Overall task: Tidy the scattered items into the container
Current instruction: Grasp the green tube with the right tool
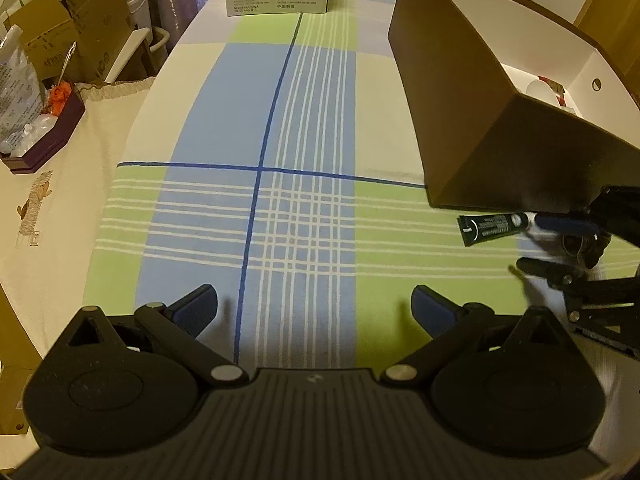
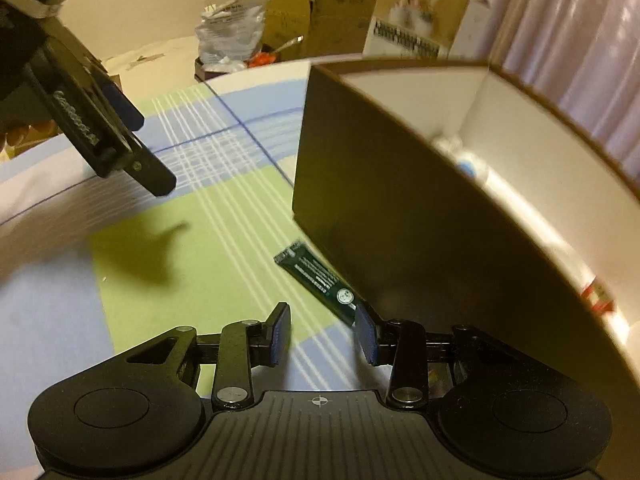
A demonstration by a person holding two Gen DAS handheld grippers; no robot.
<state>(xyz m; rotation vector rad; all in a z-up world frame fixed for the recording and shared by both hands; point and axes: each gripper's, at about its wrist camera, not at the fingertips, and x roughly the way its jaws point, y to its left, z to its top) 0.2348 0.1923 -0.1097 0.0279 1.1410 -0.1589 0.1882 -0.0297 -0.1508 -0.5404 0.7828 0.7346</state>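
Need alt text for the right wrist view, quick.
The open right tongs hover over a dark green tube lying on the checked cloth beside the brown box. The left tongs hang at upper left.

A checked cloth [image 1: 280, 120] is spread over the surface; a brown box [image 1: 480, 120] and a dark tube [image 1: 494, 229] just beside it are seen lying on it.
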